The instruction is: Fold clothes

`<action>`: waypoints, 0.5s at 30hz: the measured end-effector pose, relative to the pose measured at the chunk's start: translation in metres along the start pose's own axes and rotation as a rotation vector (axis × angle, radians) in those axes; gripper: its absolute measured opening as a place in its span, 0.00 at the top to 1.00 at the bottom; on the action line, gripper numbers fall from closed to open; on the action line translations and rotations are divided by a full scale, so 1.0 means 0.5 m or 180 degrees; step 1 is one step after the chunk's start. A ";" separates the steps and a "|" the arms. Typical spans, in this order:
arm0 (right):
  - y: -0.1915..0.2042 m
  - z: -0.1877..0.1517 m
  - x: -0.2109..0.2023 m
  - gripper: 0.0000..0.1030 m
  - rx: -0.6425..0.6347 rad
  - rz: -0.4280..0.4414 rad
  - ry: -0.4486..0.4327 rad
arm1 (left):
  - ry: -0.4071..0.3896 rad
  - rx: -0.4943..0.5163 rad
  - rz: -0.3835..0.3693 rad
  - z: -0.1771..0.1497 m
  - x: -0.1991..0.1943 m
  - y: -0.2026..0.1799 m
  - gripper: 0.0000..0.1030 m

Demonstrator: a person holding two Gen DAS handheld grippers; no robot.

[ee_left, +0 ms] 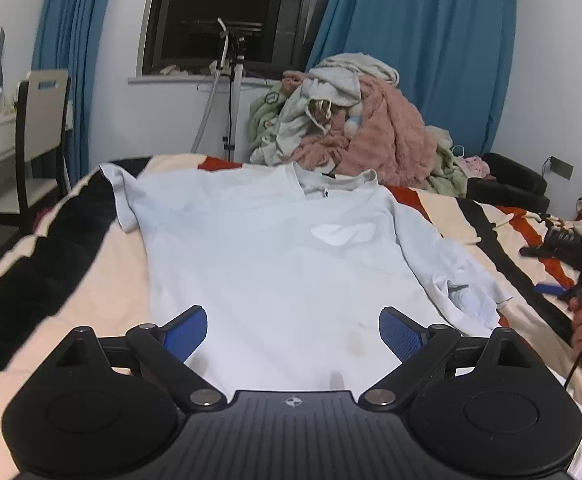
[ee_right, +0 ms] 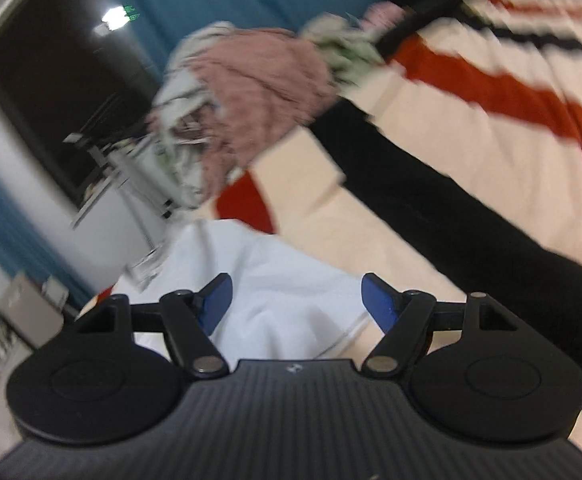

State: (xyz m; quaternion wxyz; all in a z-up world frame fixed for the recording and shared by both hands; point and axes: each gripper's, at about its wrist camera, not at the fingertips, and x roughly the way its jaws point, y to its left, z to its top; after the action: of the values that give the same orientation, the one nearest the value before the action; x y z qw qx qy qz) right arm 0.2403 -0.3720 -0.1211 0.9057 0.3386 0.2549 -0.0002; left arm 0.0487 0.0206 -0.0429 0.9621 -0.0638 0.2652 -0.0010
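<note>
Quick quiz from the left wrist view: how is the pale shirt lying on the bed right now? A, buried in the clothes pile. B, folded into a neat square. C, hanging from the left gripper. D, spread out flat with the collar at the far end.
D: the pale shirt lies spread flat on the striped bedcover, its collar at the far end near the clothes pile.

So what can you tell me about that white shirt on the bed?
The white shirt is a pale short-sleeved tee of soft, thin-looking cloth, lying spread out, not yet folded, on the striped bedspread. Its collar points toward the window; one sleeve lies flat, the other is crumpled. A white logo sits on the chest and a faint brownish stain near the hem. Nothing grips it: the left gripper hangs open above the hem.
</note>
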 end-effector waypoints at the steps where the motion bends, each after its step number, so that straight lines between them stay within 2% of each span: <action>1: -0.021 -0.001 0.022 0.28 0.0096 0.0004 0.0049 | 0.0013 -0.0040 -0.0029 0.000 0.009 0.000 0.08; 3: -0.049 -0.007 0.066 0.30 0.0190 -0.0001 0.0154 | 0.0016 -0.0092 -0.0067 -0.001 0.022 -0.002 0.09; 7: -0.063 -0.016 0.144 0.40 0.0100 -0.0007 0.0249 | -0.0003 -0.0110 -0.0077 -0.001 0.037 -0.006 0.09; 8: -0.051 -0.020 0.156 0.50 -0.0035 0.0001 0.0277 | 0.0000 -0.0113 -0.0093 -0.001 0.038 -0.008 0.09; 9: -0.039 -0.024 0.168 0.68 -0.0170 0.0008 0.0305 | -0.0001 -0.0120 -0.0101 -0.001 0.038 -0.009 0.08; 10: -0.026 -0.027 0.178 0.83 -0.0319 0.0010 0.0328 | -0.0002 -0.0134 -0.0112 -0.001 0.038 -0.011 0.08; 11: -0.004 -0.024 0.181 0.92 -0.0560 -0.0036 0.0319 | -0.0002 -0.0154 -0.0132 0.000 0.039 -0.010 0.08; 13: 0.041 -0.017 0.186 0.93 -0.1034 -0.0130 0.0286 | -0.0006 -0.0193 -0.0176 0.002 0.040 -0.010 0.08; 15: 0.074 0.030 0.176 0.94 -0.1350 -0.0270 0.0018 | -0.0011 -0.0219 -0.0204 0.004 0.043 -0.010 0.08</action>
State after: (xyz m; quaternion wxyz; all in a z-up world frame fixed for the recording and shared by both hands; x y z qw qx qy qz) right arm 0.3303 -0.3376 -0.1298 0.9552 0.1295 0.2658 0.0162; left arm 0.0683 0.0151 -0.0516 0.9592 -0.1053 0.2613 -0.0225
